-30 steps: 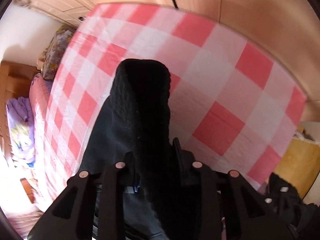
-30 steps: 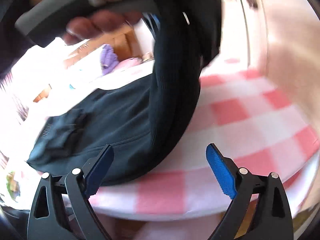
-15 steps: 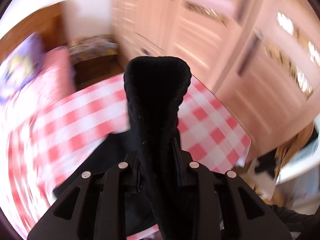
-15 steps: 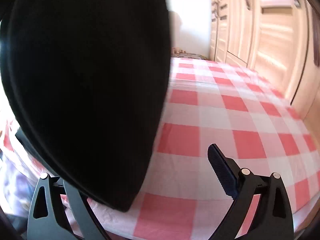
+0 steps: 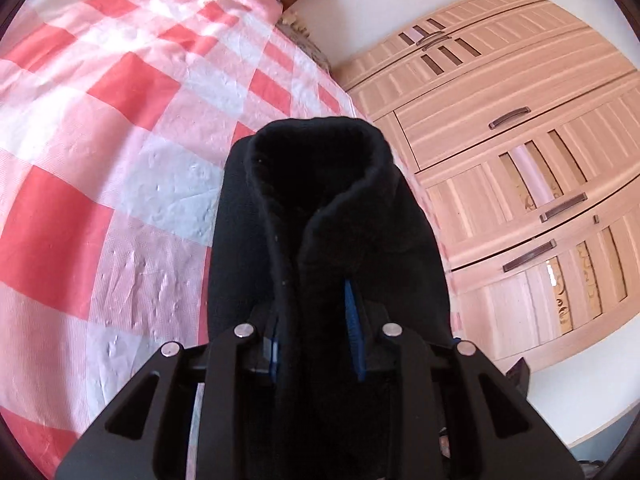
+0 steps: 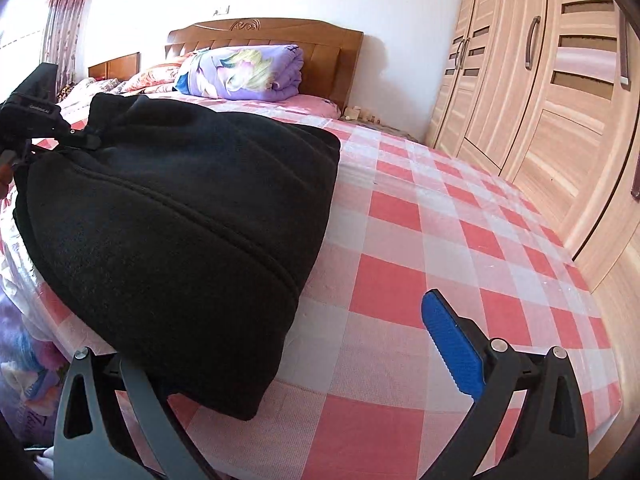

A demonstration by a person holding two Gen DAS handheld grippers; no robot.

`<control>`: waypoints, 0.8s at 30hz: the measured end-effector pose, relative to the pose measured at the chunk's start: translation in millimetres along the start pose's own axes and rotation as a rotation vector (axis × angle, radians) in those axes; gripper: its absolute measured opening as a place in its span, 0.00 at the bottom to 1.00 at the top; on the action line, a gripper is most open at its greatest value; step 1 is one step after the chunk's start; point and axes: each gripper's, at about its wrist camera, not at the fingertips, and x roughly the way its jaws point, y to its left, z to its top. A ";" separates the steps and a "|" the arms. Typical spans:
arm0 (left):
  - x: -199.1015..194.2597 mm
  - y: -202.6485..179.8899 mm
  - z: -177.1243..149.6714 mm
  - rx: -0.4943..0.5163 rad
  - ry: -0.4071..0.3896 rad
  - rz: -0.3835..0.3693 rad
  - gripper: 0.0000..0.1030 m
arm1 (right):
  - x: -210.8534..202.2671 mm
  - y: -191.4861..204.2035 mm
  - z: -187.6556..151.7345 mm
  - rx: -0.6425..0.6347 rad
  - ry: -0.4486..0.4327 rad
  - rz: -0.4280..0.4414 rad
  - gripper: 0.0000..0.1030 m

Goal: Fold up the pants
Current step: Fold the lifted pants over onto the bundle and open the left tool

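The black pants [image 6: 180, 216] lie in a thick folded bundle on the red-and-white checked bed cover [image 6: 440, 240]. My left gripper [image 5: 316, 312] is shut on a fold of the pants [image 5: 316, 200], which fills the space between its fingers and hides the pads. It also shows in the right wrist view [image 6: 44, 120] at the far left, holding the bundle's far end. My right gripper [image 6: 280, 344] is open and empty at the bundle's near edge; the cloth covers its left finger, and the blue right pad [image 6: 452, 340] is bare.
A wooden wardrobe [image 6: 560, 100] runs along the right of the bed. A wooden headboard [image 6: 272, 40] and a folded purple blanket [image 6: 244, 72] are at the far end. The checked cover lies bare to the right of the pants.
The pants, hanging in the air before, now lie on the bed as a folded bundle. My left gripper came down with the fold still in it. My right gripper stayed open.
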 end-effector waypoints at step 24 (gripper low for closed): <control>25.9 -150.3 -61.3 0.483 -0.165 0.606 0.98 | -6.6 0.2 47.8 0.044 0.032 0.286 0.95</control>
